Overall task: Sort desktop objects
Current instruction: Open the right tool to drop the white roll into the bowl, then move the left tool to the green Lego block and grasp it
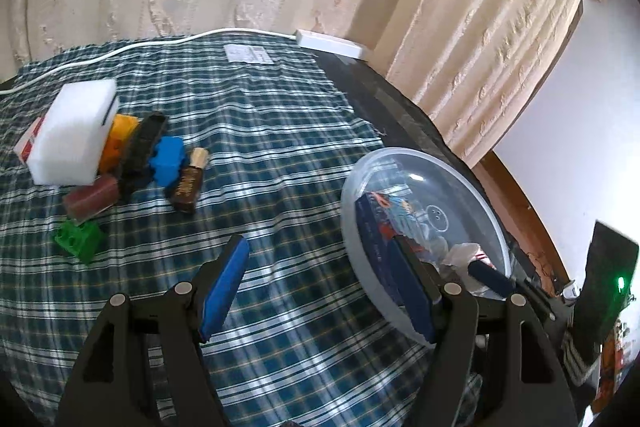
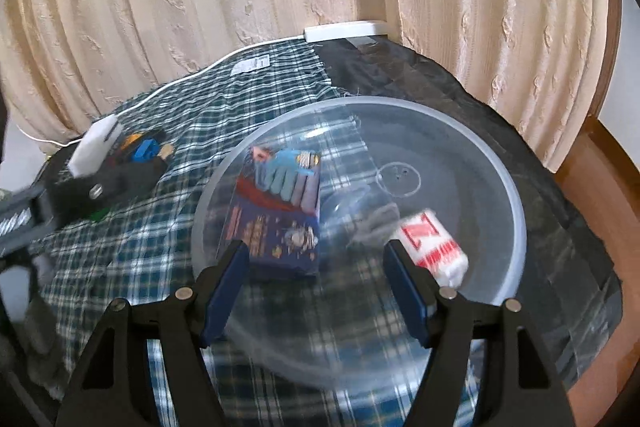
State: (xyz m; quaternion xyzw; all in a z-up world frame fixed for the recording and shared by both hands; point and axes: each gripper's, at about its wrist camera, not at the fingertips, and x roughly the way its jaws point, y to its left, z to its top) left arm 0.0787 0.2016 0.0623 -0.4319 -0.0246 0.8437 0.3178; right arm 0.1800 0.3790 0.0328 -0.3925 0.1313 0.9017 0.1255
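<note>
I see the curtain (image 2: 200, 7) filling the background behind the table, and the checked cloth (image 1: 280, 155) spread over most of the tabletop, with a dark cover (image 2: 440, 79) showing past its far edge. The clear bowl (image 2: 516, 195) sits where the cloth meets that dark cover. Inside it a dark blue box (image 2: 280, 211) lies on the left, and a small white packet with red print (image 2: 434, 247) lies on the right, blurred. My right gripper (image 2: 316, 263) hangs just above the bowl's near rim with its jaws spread wide and nothing between them. My left gripper (image 1: 320, 283) is likewise released and empty over bare cloth, the bowl just beside its right finger. Well apart on the left is the pile: a white foam block (image 1: 74, 135) on top, with orange (image 1: 118, 139), black (image 1: 142, 147), blue (image 1: 168, 159) and green (image 1: 78, 239) bricks, a reddish-brown block (image 1: 92, 197) and a small brown bottle (image 1: 188, 183) crowded together. A white power strip (image 1: 332, 43) lies at the far edge.
</note>
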